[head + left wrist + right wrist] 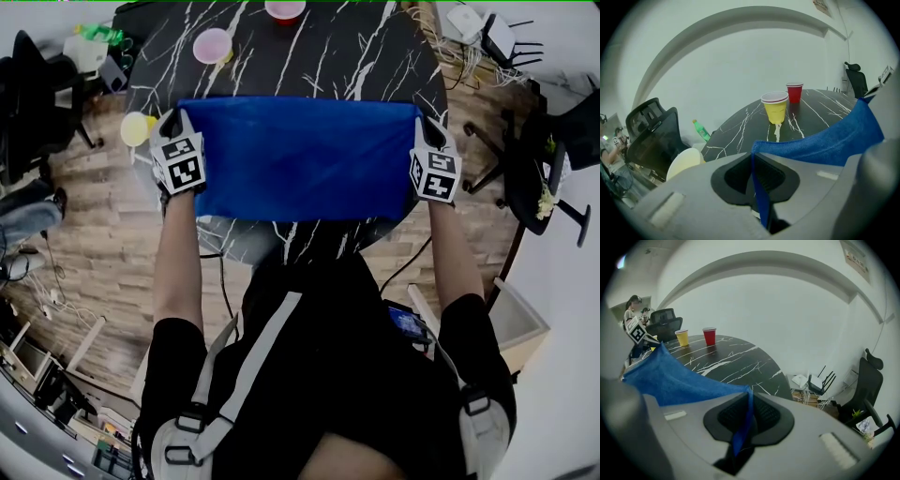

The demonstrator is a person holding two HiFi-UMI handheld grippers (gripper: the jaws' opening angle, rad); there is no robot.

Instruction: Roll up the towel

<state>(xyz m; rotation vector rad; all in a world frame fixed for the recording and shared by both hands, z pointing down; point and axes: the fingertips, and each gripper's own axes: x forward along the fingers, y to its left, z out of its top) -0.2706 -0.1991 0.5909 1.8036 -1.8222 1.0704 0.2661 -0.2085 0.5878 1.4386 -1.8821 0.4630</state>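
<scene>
Presently, the blue towel [300, 159] is held spread wide over the near half of the worktop [309, 56], with one end taken in each pair of tongs. The left tongs [757, 187] are closed on a thin fold of the cloth at the corner towards the worktop's left edge. The right tongs [743, 420] are clamped likewise on the corner towards its right edge. The edge between the two grips is drawn nearly straight. This is judged to be deliberate: with both corners pinched and pulled apart, the sheet is kept flat and square so that an even roll can be started. No turn of a roll is seen anywhere in the cloth, so the rolling itself is taken as not yet begun. Whether the towel's near edge rests on the worktop or hangs just above it cannot be settled. A yellow cup [776, 110] and a red cup [794, 91] are noted on the far side of the worktop, well apart from the cloth and judged out of its path.
</scene>
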